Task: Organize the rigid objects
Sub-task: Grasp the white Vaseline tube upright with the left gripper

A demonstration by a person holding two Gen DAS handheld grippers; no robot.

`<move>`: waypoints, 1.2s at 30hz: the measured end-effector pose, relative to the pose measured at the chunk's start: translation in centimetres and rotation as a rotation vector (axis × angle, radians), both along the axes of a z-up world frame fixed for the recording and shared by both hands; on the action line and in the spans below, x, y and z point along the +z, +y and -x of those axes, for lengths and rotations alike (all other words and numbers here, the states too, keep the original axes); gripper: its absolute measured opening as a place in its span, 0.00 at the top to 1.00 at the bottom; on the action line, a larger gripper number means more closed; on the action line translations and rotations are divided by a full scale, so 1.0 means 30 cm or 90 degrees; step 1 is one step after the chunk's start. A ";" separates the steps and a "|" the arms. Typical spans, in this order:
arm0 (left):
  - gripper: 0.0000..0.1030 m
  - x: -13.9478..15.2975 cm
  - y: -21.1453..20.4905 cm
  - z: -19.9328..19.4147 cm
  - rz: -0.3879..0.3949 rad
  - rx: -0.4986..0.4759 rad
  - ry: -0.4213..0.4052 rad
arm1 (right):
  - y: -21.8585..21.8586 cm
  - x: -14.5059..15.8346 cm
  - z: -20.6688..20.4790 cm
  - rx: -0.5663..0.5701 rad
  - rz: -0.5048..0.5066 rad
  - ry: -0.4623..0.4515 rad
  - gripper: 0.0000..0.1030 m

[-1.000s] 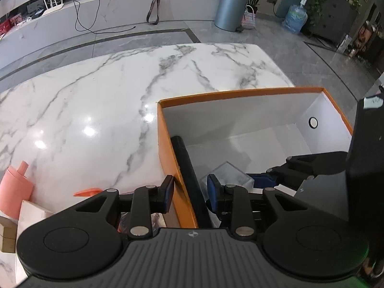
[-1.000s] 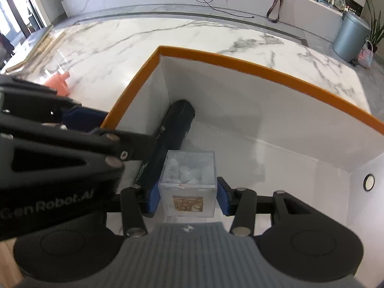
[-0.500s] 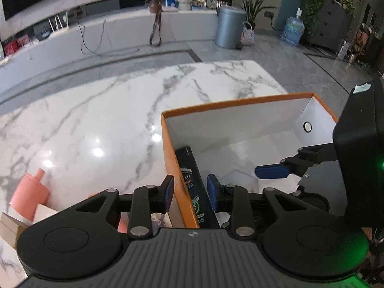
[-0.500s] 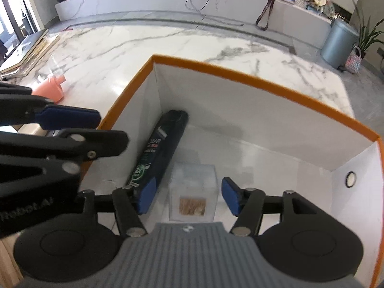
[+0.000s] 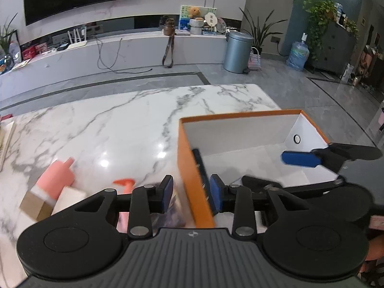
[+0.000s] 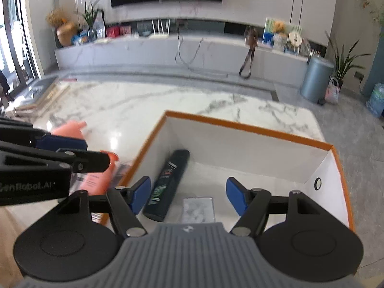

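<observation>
An orange-rimmed white box [image 6: 249, 129] stands on the marble table; it also shows in the left wrist view [image 5: 189, 168]. Inside lie a dark spray can [image 6: 168, 182] along the left wall and a clear plastic cube box [image 6: 198, 210] beside it. My right gripper [image 6: 188, 195] is open and empty, raised above both. My left gripper [image 5: 191, 193] is open and empty, its fingers either side of the box's left wall. A pink bottle [image 5: 56, 180], an orange spray nozzle [image 5: 124, 183] and a cardboard box [image 5: 36, 206] lie left of the box.
Flat books or frames [image 6: 36, 96] lie at the table's far left. Behind the table are a low white console with cables [image 5: 108, 50], a grey bin [image 5: 237, 50] and a water jug [image 5: 297, 56] on the floor.
My right gripper has let go of the clear cube box, opened wide and risen. The cube now rests on the box floor. My left gripper has also lifted up and back.
</observation>
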State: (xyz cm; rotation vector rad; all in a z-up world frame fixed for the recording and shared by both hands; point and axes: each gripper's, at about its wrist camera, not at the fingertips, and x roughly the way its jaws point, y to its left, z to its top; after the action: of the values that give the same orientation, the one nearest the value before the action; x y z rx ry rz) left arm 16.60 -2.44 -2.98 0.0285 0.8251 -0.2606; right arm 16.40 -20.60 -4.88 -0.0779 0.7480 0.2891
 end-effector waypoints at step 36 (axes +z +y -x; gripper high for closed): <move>0.30 -0.398 0.123 0.021 -0.066 0.048 0.249 | 0.130 -0.230 0.160 -0.027 -0.060 0.181 0.56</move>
State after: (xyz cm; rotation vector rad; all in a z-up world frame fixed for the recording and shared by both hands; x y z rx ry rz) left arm 15.98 1.26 -14.93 0.0444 1.2263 -0.1533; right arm 11.60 -16.70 -11.78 0.0691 1.0155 0.2979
